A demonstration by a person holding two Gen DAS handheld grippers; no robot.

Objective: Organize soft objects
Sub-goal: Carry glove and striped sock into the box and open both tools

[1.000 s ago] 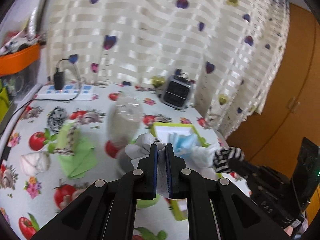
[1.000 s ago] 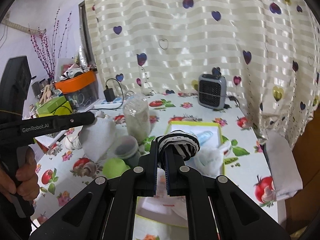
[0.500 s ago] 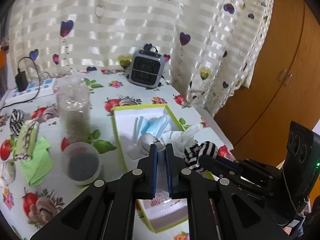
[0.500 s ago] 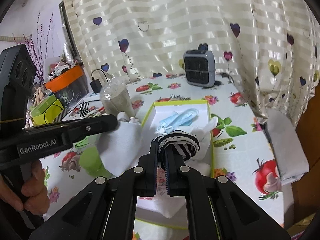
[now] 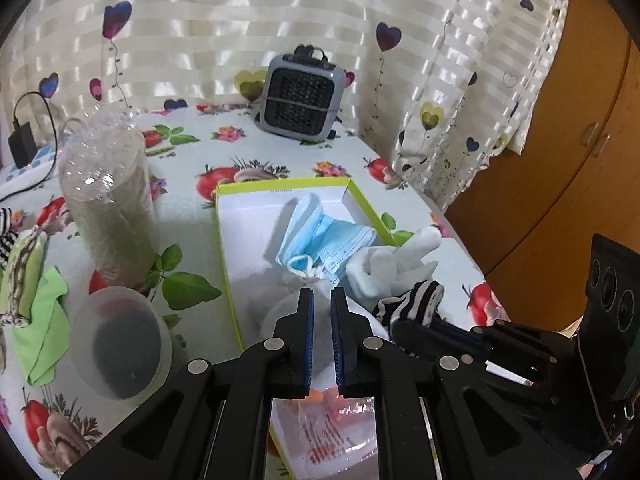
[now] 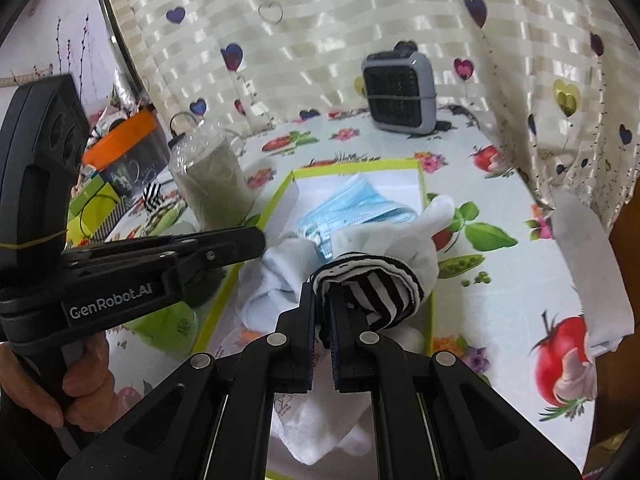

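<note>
Right now the striped sock (image 6: 368,286), black and white, is pinched by its cuff in the right gripper (image 6: 323,296), whose jaws are clamped on the fabric. It hangs over the near right part of the box (image 5: 227,248), a shallow white tray with a yellow-green rim. A white cloth piece (image 6: 400,240) bunches just beyond the sock at twelve o'clock and leans across the box's right rim.

At ten o'clock from the striped sock a pale sock (image 6: 272,284) lies crumpled inside the box. The tip of the left gripper (image 5: 322,298) sits right at it. Its jaws are drawn nearly together with only a thin slit between the blue pads; whether any fabric is caught there I cannot tell. A hand (image 6: 48,372) holds that gripper's handle.

Further back in the box, at twelve o'clock from the left gripper, lies a loose stack of blue face masks (image 5: 320,236).

Outside the box in the left wrist view, a clear plastic bottle (image 5: 108,208) with pale filling stands at ten o'clock. A round translucent tub (image 5: 124,344) with something dark inside sits at nine o'clock, and a green cloth (image 5: 44,332) lies just beyond it. A small grey heater (image 5: 300,96) stands at twelve o'clock against the heart-print curtain (image 5: 240,20). Everything rests on a table (image 5: 248,152) covered in a fruit-print cloth.
</note>
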